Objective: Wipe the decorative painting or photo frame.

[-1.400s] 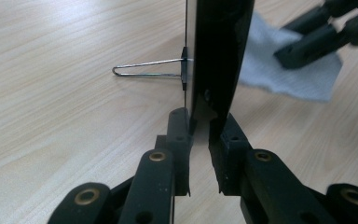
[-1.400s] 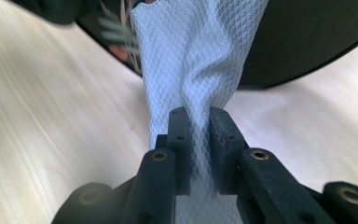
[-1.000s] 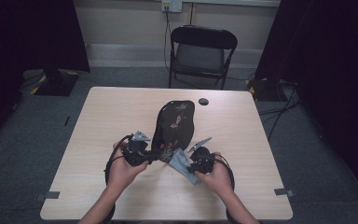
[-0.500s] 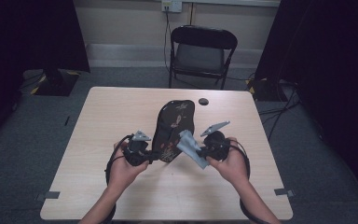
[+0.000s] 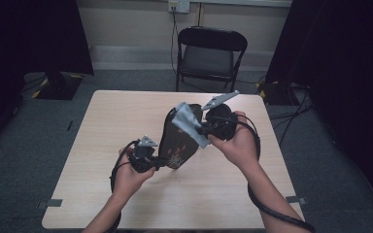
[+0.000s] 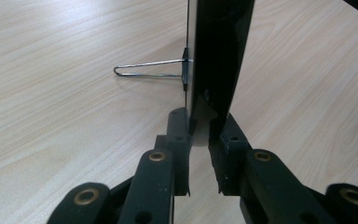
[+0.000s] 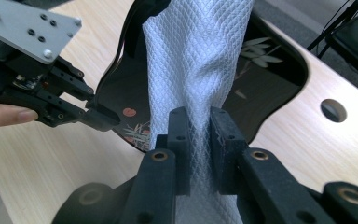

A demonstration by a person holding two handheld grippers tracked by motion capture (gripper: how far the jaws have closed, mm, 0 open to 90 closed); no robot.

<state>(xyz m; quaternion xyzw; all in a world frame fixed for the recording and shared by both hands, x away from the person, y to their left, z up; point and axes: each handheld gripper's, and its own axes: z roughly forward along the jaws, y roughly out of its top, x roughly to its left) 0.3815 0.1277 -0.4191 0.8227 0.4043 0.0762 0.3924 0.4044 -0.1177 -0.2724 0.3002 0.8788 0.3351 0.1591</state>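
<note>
- Left gripper (image 6: 199, 135): we see its fingers clamped on the near edge of a black lacquer tray (image 5: 177, 141), tilted up off the bench (image 5: 102, 126).
- Right gripper (image 7: 199, 126): fingers pinch a grey cloth (image 7: 196, 56) draped against the tray's face.
- We see nothing lying in the tray.

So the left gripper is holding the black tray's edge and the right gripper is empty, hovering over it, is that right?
Not quite. The left gripper does clamp the black tray, but the right gripper is not empty: the right gripper view shows its jaws pinching a white cloth.
</note>
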